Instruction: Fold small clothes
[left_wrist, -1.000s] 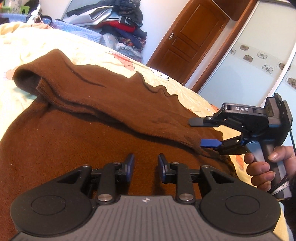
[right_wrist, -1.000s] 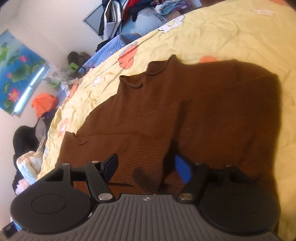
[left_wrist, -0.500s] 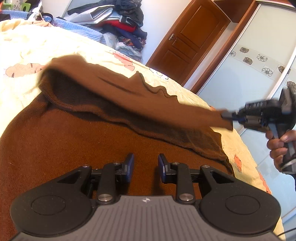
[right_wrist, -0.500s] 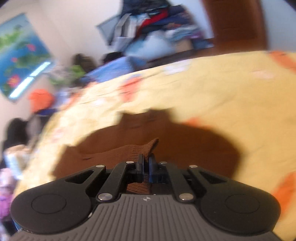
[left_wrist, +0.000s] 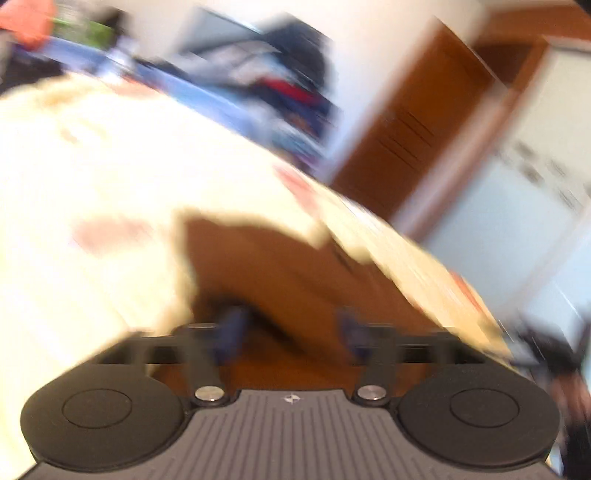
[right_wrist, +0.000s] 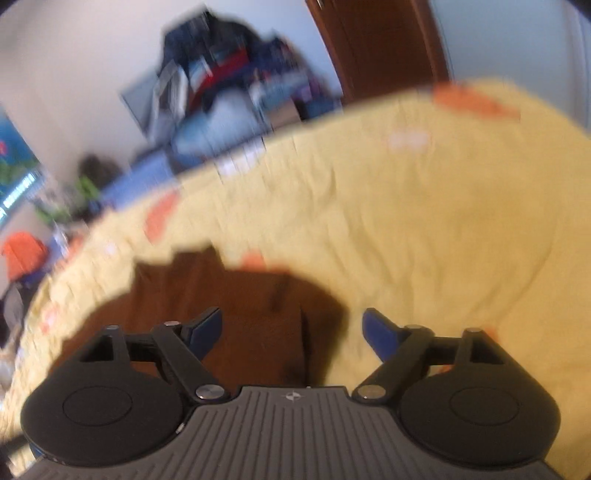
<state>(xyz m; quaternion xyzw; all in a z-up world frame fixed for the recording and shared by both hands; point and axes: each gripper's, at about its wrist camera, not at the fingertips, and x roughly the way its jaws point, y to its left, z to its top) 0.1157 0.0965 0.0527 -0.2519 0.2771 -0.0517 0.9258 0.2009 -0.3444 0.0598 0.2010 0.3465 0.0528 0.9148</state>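
A brown knit sweater (left_wrist: 295, 273) lies on the yellow flowered bedspread (left_wrist: 92, 192); both views are blurred by motion. My left gripper (left_wrist: 291, 328) hovers above the sweater, its jaws opening wide, with nothing pinched between the blue pads. In the right wrist view the sweater (right_wrist: 229, 295) lies ahead and to the left, a folded edge running down its right side. My right gripper (right_wrist: 293, 328) is above that edge, jaws opening, pads clear of the cloth. The dark blur at the left wrist view's right edge is the right gripper (left_wrist: 546, 347), too smeared to read.
A heap of mixed clothes (right_wrist: 229, 81) is piled against the far wall beyond the bed. A brown wooden door (left_wrist: 417, 122) and a pale sliding wardrobe panel (left_wrist: 517, 206) stand to the right. Bare yellow bedspread (right_wrist: 461, 221) stretches right of the sweater.
The right gripper pulled the sleeve across the sweater, then let go and opened. The left gripper opened from nearly shut and drew back and up, so the sweater now looks smaller.
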